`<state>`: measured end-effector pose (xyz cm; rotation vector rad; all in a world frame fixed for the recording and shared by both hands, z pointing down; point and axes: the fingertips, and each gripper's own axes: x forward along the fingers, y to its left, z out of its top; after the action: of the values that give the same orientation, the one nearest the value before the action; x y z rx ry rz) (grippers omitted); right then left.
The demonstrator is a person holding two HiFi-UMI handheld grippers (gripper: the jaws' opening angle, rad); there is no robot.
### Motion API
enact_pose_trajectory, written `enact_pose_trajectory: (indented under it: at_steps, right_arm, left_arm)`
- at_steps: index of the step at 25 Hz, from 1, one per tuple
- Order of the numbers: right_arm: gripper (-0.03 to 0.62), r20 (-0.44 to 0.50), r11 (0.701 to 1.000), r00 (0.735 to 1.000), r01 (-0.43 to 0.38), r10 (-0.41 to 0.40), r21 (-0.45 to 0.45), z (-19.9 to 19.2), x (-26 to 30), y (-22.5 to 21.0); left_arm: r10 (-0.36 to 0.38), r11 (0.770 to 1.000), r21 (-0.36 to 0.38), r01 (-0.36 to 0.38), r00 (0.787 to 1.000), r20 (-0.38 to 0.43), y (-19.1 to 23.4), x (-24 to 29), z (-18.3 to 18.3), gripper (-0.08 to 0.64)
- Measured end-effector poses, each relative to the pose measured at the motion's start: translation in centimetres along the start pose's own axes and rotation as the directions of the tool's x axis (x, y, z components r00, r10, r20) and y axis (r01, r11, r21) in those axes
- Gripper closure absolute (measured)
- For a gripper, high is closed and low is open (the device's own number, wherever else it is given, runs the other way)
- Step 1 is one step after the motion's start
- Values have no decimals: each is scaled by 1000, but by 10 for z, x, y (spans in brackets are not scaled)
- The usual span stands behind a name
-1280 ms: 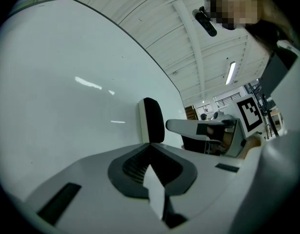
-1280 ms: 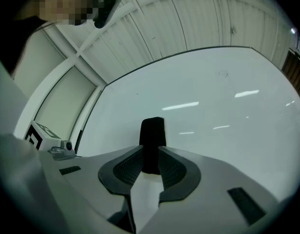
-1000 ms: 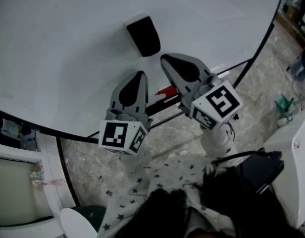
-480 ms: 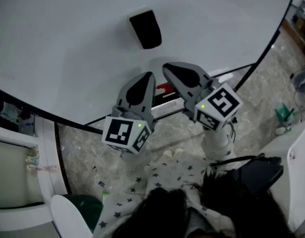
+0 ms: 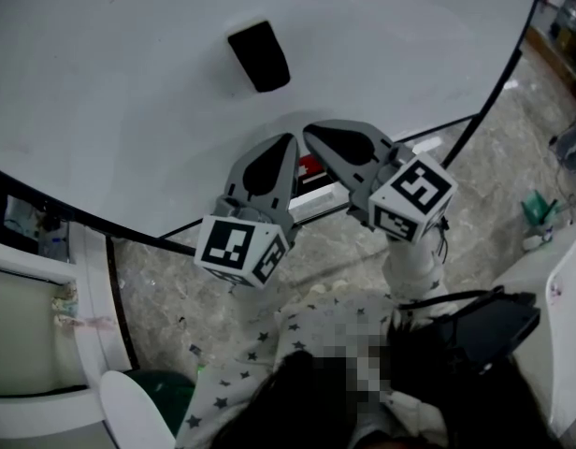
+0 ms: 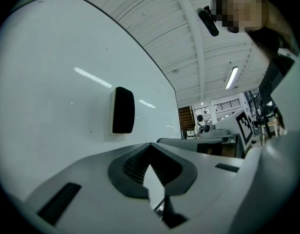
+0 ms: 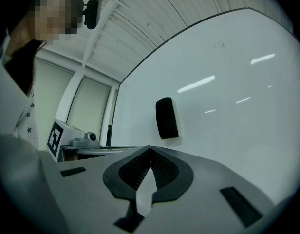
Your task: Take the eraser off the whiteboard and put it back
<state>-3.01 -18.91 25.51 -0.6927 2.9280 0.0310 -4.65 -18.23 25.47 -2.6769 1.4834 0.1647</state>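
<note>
Whiteboard (image 5: 110, 92): a broad white panel with a dark edge, filling the upper part of the head view, with mottled grey floor (image 5: 494, 157) beyond its edge. Left gripper (image 5: 286, 139) and right gripper (image 5: 308, 130): both are held before the board's lower edge, side by side, their tips near each other and converging toward the board. Left gripper jaws, seen in the left gripper view (image 6: 150, 144): tips drawn together, nothing between them. Right gripper jaws, seen in the right gripper view (image 7: 150, 147): likewise closed on nothing. Eraser (image 5: 259, 56): a dark oblong block on a pale backing, clinging flat to the whiteboard, clear of both pairs of jaws. In the left gripper view the eraser (image 6: 123, 110) lies above and left of the closed tips; in the right gripper view it (image 7: 167, 117) lies above and slightly right of them. Red item (image 5: 309, 166): a small object at the board's lower edge, showing between the two grippers; its kind cannot be told.
</note>
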Motion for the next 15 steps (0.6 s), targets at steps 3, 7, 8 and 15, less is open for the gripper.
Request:
enact_pose_trajectory:
  at_steps: [3,7,8,15]
  right_arm:
    - [584,1,1000,1000,-7,7,5,0,-3,0]
    - [584,3,1000,1000,-22,22,10,0,-4,3]
    - [584,2,1000,1000,-27,27,11,0,-3,3]
    - [584,-5,998,998,-56,56,20,-4,7,9]
  left_arm:
    - [0,1000,0,0,1000,-1,-3,1,1,560]
    - [12,1000,6,-12,1000,-1,-5,-1,1,560]
    - [18,1000,7,-18,1000,-1,-3,-2,1,560]
    - [49,999,5,-49,999,-7,7,-10,1,560]
